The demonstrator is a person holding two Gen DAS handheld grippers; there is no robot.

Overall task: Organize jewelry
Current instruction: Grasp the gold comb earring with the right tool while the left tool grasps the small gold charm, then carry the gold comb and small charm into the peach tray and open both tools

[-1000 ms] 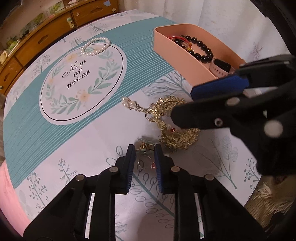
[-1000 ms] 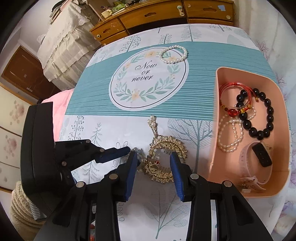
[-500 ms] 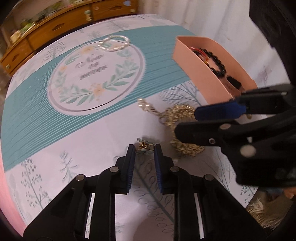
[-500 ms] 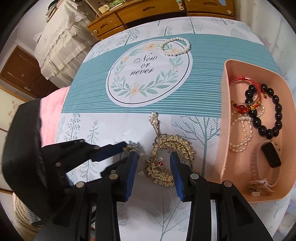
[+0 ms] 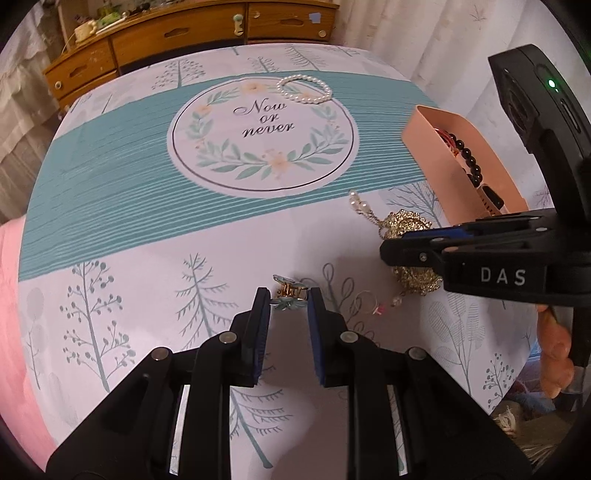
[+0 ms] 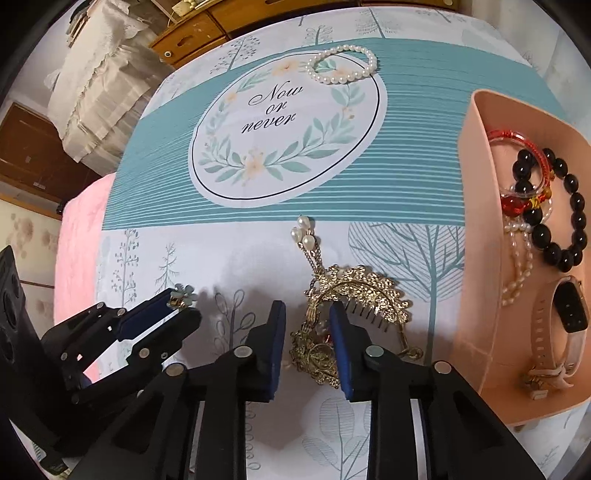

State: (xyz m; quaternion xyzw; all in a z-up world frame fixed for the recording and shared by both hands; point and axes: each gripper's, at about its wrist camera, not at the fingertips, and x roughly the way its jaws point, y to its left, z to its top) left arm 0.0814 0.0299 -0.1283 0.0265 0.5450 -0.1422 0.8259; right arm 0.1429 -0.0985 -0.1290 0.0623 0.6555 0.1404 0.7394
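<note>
My left gripper (image 5: 289, 300) is shut on a small gold clip with a pale teal flower (image 5: 288, 293) and holds it above the cloth; it also shows in the right wrist view (image 6: 181, 297). My right gripper (image 6: 307, 314) is open and hangs over a gold hair comb with pearl drops (image 6: 347, 295), its jaws on either side of the comb's left part; I cannot tell if they touch it. The comb shows partly behind the right gripper in the left wrist view (image 5: 406, 221). A thin ring with a pink charm (image 5: 369, 304) lies on the cloth.
A pink tray (image 6: 476, 229) at the right holds a black bead bracelet (image 6: 569, 218), a red bangle, a pearl strand and a watch (image 6: 569, 306). A pearl bracelet (image 6: 341, 64) lies at the far side of the printed tablecloth (image 5: 129, 155). A wooden dresser (image 5: 184, 33) stands behind.
My left gripper has lifted the flower clip off the cloth and drawn back to the left, away from the comb. My right gripper has come closer to the comb.
</note>
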